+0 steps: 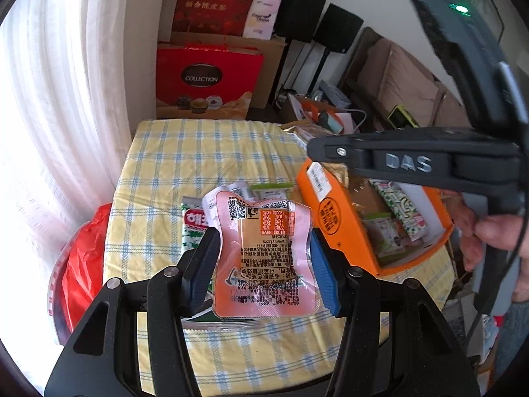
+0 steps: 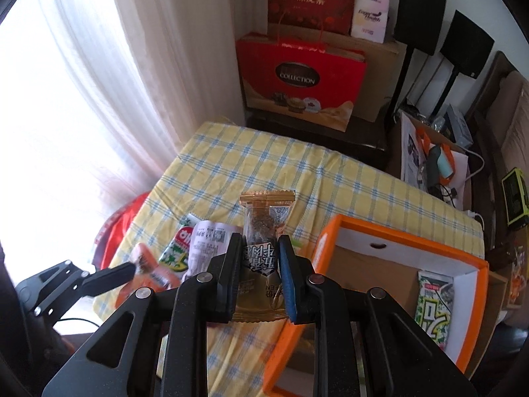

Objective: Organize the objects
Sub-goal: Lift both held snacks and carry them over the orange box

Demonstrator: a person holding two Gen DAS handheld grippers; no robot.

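A: Where's the pink snack pouch [image 1: 264, 258]?
B: Clamped between the left gripper [image 1: 263, 273] jaws, above the checked tabletop [image 1: 211, 152].
A: And the right gripper [image 2: 259, 276]?
B: Jaws pinching a gold candy packet [image 2: 263, 254] beside the orange box [image 2: 367, 225].

The pink pouch [image 1: 264, 258] covers most of the packets [image 1: 195, 228] under it, the right gripper [image 1: 317, 152] hides part of the box [image 1: 334, 225], and the pouch print's too small to read.

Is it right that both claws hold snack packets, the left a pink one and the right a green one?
Not quite. The right claw holds a gold packet, not green, as the right wrist view shows. The left claw does hold the pink packet.
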